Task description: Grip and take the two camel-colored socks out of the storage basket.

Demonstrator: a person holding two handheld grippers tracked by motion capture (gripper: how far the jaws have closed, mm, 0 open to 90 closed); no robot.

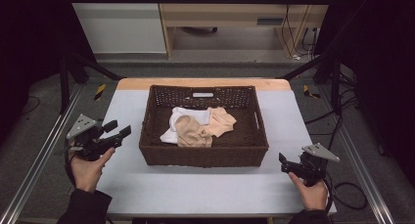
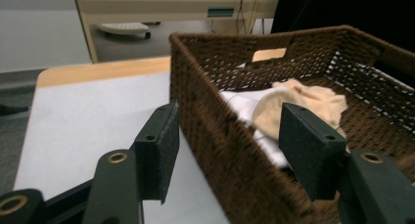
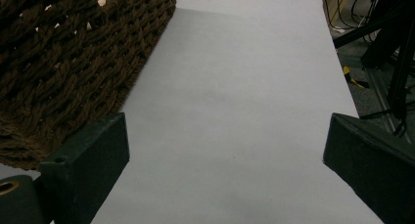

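On the grey table top [image 1: 205, 185] sat a dark brown wicker basket [image 1: 203, 155], centred, holding a white cloth [image 1: 183, 117] and two beige cloth pieces [image 1: 193, 132] bunched on top of it; what garments they were was hard to tell, folds hid their shapes. High view was dim, room edges lost in black. Left gripper [image 1: 117, 129] was held in the left hand [image 1: 88, 168] just beside the basket's left wall, raised off the table, jaws spread wide and gripping nothing. In the left gripper view its far jaw overlapped the basket interior, blocking part of the white cloth [image 2: 244, 104] and the beige cloth [image 2: 313, 101]; basket wall [image 2: 220, 136] was blurred up close. Right gripper [image 1: 286, 163] was in the right hand [image 1: 311, 192] near the basket's front right corner, apart from it, low over the table; jaws wide apart and empty. Right gripper view cut off most of the basket [image 3: 73, 53], showing just woven wall and bare table [image 3: 235, 111].
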